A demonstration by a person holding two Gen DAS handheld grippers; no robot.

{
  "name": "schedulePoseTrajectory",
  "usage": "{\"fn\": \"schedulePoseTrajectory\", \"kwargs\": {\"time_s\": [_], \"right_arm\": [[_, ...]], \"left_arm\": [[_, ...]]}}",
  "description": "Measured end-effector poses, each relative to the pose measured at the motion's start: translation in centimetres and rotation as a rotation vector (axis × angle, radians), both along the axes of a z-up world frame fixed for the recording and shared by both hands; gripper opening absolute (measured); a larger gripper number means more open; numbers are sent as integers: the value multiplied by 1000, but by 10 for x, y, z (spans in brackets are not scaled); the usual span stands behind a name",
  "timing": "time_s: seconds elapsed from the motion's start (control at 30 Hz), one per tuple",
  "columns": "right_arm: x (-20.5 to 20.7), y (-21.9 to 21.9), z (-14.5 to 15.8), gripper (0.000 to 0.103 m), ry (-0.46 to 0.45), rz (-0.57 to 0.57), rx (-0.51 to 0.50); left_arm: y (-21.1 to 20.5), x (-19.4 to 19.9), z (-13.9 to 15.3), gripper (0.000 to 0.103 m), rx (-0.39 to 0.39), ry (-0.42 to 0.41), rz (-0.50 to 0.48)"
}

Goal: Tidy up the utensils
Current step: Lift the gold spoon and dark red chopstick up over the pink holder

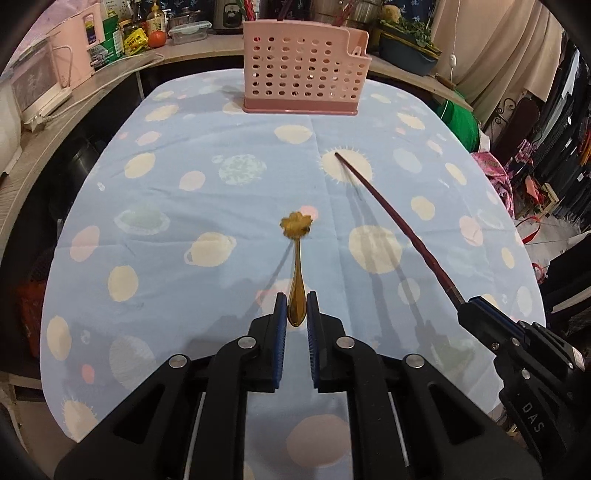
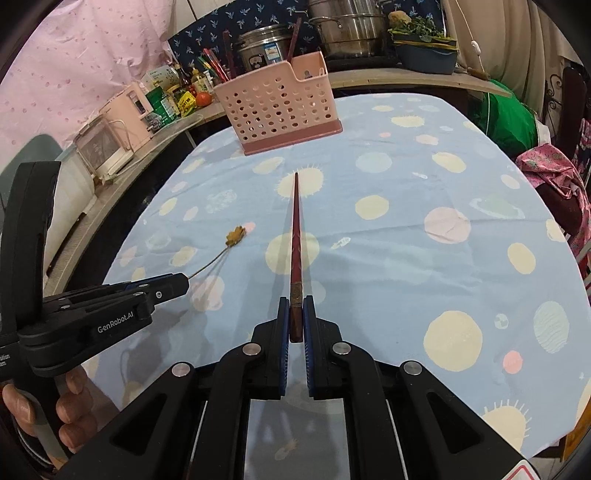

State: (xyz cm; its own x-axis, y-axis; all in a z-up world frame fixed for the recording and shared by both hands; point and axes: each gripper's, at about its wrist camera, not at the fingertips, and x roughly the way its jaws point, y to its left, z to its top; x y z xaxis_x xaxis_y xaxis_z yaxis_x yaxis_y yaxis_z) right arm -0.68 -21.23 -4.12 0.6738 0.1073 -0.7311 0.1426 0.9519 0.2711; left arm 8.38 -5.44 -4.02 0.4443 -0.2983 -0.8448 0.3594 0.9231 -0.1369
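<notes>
My left gripper is shut on the handle of a small gold spoon with a flower-shaped bowl, which points away over the blue spotted tablecloth. My right gripper is shut on the thick end of dark red chopsticks, their tips aimed toward the far pink holder. In the right wrist view the left gripper shows at the left with the spoon sticking out. The right gripper appears at the right of the left wrist view, holding the chopsticks. The pink perforated utensil holder stands upright at the table's far edge.
Behind the holder a wooden counter carries a pink appliance, bottles, a tomato, a plastic box and steel pots. A planter sits back right. Green and pink fabric lies beside the table's right edge. A hand grips the left tool.
</notes>
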Motion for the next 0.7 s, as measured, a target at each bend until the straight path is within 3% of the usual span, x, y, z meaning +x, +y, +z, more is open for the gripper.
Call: {"fn": "schedulePoseTrajectory", "kwargs": {"time_s": [0.2,0.27,0.7], "right_arm": [[0,-11,40,7,-88,-27,12],[2,-16,54,7,-119,-34,25],[37,-40,115,7,-255,-50,40]], "left_arm": [[8,7,37,9,-47,-58,25],[10,11,46,1,-60,-72,29],[14,49,100,1,-113,-147,45]]}}
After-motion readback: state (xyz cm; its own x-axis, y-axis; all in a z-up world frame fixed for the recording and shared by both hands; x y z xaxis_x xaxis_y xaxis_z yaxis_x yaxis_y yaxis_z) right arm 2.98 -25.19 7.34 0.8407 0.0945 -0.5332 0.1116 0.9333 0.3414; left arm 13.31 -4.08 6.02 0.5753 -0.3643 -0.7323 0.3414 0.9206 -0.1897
